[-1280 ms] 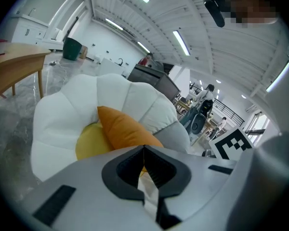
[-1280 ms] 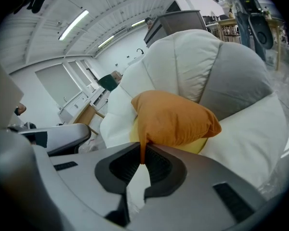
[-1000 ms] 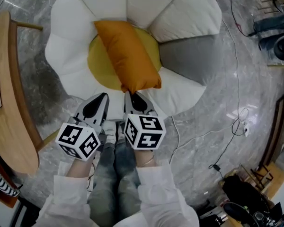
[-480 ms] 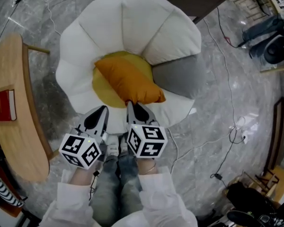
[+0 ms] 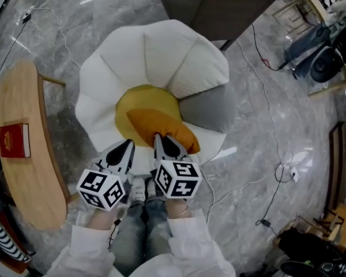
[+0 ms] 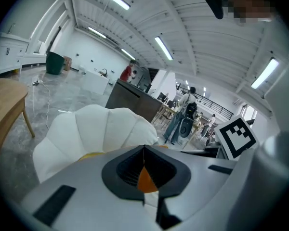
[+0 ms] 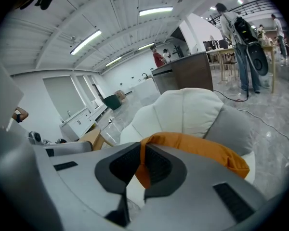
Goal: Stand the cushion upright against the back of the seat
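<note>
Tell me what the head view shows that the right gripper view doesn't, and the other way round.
Only the head view: the red book and the yellow seat pad. Only the right gripper view: the right gripper up close, jaws shut on a corner of the orange cushion, and the ceiling lights. Both: the cushion and the white chair.

Left grey two-jaw gripper [image 5: 126, 148]: jaws together, tilted downward | Right grey two-jaw gripper [image 5: 160, 139]: jaws pinched on a corner of the orange fabric cushion [image 5: 161, 128], tilted downward | White-sleeved forearms [image 5: 87, 242]: side by side, reaching forward.
</note>
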### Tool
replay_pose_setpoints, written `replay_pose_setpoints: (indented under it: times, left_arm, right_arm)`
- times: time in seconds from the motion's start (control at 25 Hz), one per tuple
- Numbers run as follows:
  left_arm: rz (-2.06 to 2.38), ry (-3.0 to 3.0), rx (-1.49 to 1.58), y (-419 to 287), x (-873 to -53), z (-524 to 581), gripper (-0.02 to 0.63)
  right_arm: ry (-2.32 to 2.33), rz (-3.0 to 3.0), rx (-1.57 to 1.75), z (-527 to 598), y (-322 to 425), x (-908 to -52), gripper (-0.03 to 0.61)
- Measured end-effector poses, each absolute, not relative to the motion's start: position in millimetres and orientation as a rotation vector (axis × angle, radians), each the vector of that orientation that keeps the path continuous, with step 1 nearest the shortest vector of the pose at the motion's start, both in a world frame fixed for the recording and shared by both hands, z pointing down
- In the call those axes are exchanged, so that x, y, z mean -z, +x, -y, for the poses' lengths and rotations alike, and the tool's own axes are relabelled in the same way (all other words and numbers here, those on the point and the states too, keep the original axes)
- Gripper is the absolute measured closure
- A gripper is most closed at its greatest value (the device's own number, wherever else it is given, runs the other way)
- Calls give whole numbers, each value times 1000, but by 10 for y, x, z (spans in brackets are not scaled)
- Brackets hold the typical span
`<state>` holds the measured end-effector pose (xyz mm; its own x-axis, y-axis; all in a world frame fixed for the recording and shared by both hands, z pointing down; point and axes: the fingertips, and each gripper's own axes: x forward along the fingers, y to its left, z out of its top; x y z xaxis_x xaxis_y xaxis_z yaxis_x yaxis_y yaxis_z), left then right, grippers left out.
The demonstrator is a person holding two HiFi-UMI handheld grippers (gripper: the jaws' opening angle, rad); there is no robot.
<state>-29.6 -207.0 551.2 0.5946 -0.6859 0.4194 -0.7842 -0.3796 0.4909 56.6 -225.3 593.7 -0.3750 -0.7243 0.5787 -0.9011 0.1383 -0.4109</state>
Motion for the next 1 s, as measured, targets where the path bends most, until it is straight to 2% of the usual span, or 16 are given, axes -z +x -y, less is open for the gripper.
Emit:
replay_pose_setpoints:
  times: [0.52, 1.0]
  left_arm:
    - [1064, 2194, -190, -112, -4578, 1842, 607]
    - [1046, 2248, -188, 103, -4339, 2079, 607]
  right_arm:
    - [1699, 2151, -1036, 1932, 815, -4958, 546]
    - [1721, 2192, -1006, 2208, 986, -4614, 546]
